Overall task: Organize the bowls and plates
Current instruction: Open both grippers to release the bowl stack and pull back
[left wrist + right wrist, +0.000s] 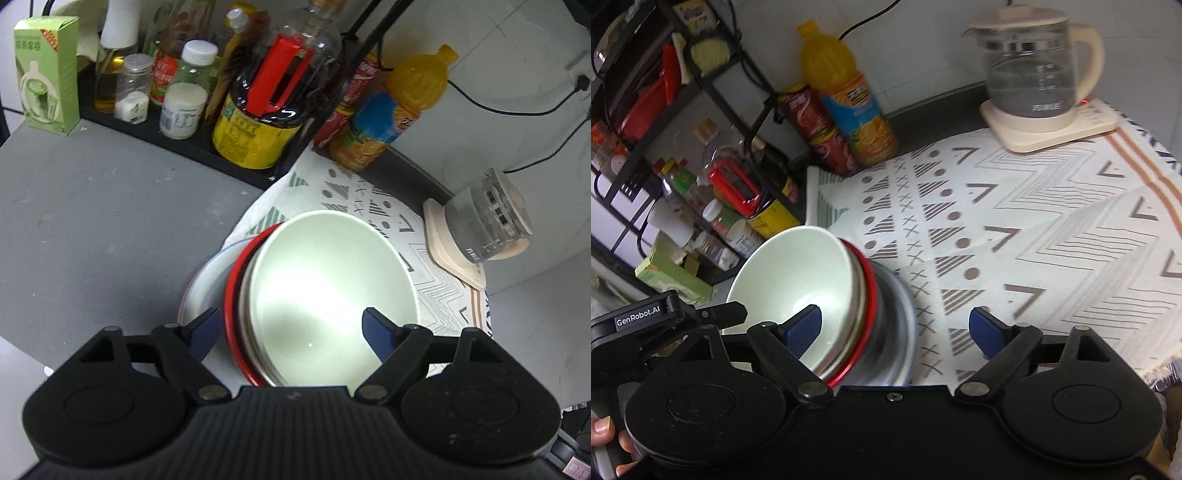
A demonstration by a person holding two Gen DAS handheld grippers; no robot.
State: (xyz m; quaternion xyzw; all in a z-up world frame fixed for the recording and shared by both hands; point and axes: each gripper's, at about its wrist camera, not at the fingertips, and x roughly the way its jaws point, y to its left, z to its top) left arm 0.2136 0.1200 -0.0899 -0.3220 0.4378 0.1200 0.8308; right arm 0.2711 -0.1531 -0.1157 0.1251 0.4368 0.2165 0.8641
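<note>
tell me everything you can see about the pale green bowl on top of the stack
The pale green bowl is glossy, ceramic-looking, empty and upright, with a bright glare inside. It is nested on top of the stack, above a red-rimmed dish and a wider whitish plate. The stack sits at the edge of the patterned cloth.

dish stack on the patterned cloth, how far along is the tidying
Done: pale green ceramic bowl sits nested on the red-rimmed bowl and white plates. In hand: nothing; left gripper and right gripper both stand open. Left: no loose dishes visible.
</note>
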